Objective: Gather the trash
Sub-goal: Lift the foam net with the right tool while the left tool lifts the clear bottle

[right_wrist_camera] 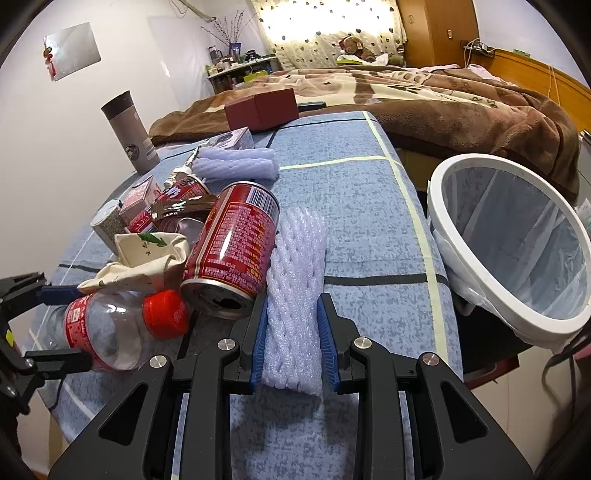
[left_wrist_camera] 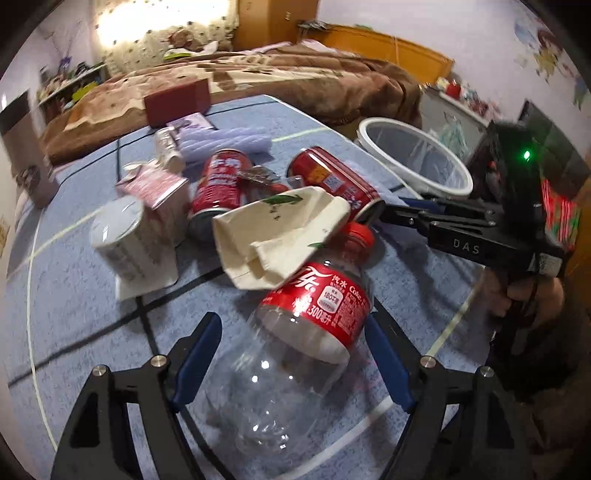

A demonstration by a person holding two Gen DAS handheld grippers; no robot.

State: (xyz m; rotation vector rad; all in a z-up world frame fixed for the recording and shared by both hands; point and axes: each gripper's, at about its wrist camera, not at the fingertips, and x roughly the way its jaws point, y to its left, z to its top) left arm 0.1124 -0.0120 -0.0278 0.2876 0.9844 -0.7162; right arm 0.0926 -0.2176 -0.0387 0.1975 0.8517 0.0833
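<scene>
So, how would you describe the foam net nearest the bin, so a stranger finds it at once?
Start at the white bin beside the blue table. On the table edge nearest it lies a pale ribbed foam net, alongside a red can. Unlike the other foam net farther back, it lies between the right gripper's blue pads.

A bedroom with pale walls. A bed [right_wrist_camera: 424, 96] under a brown patterned blanket fills the far side, at twelve o'clock. Behind it, a bright window with dotted curtains [right_wrist_camera: 325, 29]. An orange wooden wardrobe [right_wrist_camera: 436, 29] stands at one o'clock.
</scene>
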